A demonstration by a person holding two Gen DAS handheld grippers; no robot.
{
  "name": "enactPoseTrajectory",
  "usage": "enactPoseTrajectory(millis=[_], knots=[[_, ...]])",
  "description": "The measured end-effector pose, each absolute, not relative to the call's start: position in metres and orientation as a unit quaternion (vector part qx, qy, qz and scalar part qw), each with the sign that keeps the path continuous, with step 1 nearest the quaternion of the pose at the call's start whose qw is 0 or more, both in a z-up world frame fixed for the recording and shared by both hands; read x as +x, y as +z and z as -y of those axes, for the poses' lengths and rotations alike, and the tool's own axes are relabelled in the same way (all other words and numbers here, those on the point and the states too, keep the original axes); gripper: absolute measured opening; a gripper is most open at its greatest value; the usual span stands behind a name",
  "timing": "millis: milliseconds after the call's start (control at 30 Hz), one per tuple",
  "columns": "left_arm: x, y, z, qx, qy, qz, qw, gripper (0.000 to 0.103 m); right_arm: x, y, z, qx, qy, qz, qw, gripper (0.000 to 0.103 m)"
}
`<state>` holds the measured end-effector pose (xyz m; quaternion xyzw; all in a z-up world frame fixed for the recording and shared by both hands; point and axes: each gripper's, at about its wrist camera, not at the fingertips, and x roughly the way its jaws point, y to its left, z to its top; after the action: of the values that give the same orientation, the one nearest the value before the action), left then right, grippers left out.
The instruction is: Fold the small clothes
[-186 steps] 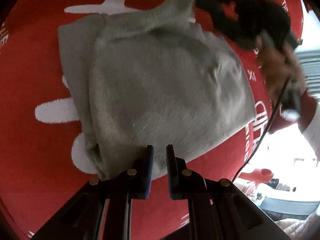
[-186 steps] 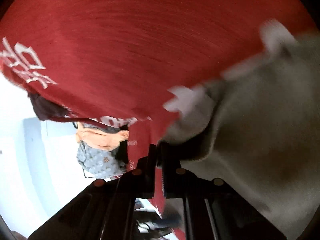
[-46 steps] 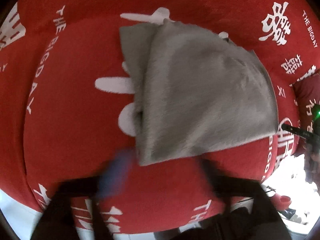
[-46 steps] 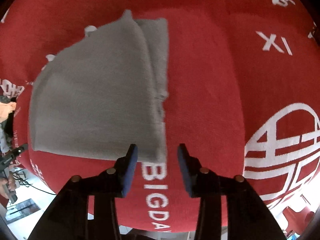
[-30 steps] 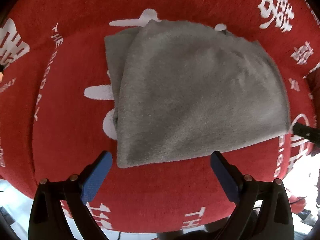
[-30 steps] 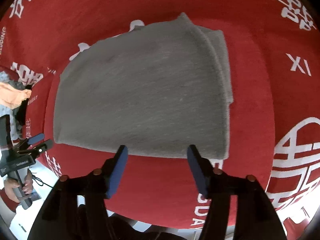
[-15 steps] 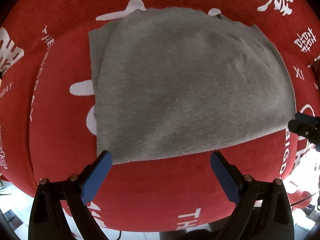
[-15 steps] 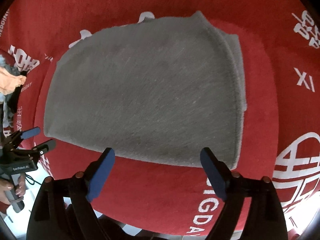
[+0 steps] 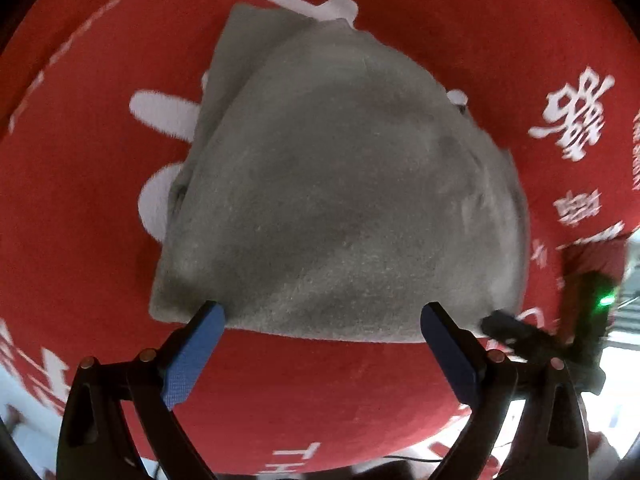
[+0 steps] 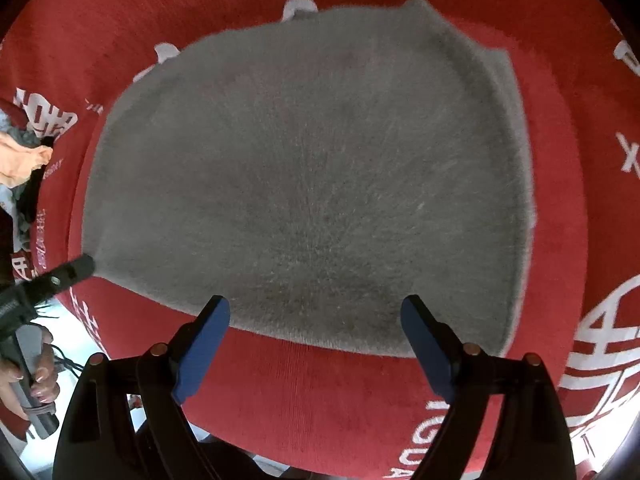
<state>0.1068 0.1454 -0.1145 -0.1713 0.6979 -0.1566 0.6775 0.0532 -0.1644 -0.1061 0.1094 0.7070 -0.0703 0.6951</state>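
A folded grey fleece garment [image 9: 340, 184] lies flat on the red cloth with white lettering [image 9: 72, 208]. It also fills the right wrist view [image 10: 304, 176]. My left gripper [image 9: 322, 314] is wide open, its blue-padded fingers at the garment's near edge, empty. My right gripper [image 10: 316, 308] is wide open too, fingers over the opposite near edge, empty. The right gripper's tip [image 9: 504, 326] shows at the garment's right corner in the left view; the left gripper's tip [image 10: 68, 274] shows at its left corner in the right view.
The red cloth [image 10: 580, 184] covers the table. A heap of orange and grey clothes [image 10: 20, 164] lies past the cloth's left edge. The table edge and bright floor run along the bottom of both views.
Both grippers opened wide and came down close to the garment's near edge from either side. The garment lies as it did, folded.
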Motion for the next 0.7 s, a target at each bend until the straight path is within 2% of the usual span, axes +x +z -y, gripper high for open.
enactPoseTrajectory(millis=[200,367,567,700], knots=[[0.092,-0.129,-0.148,-0.252,-0.197,-0.695,0.644,0.099,0.049,-0.114,0.158,0.094,-0.06,-0.702,0.703,0.094],[0.082,-0.136,-0.139,-0.275,-0.201,-0.689,0.64,0.099,0.046,-0.114,0.158,0.088,-0.052,-0.702,0.705,0.095],[0.091,-0.143,-0.138,-0.349,-0.196,-0.653,0.644,0.099,0.045,-0.114,0.158,0.083,-0.05,-0.704,0.703,0.095],[0.097,-0.131,-0.135,-0.396,-0.215,-0.613,0.649,0.099,0.048,-0.117,0.153,0.079,-0.046,-0.701,0.708,0.099]])
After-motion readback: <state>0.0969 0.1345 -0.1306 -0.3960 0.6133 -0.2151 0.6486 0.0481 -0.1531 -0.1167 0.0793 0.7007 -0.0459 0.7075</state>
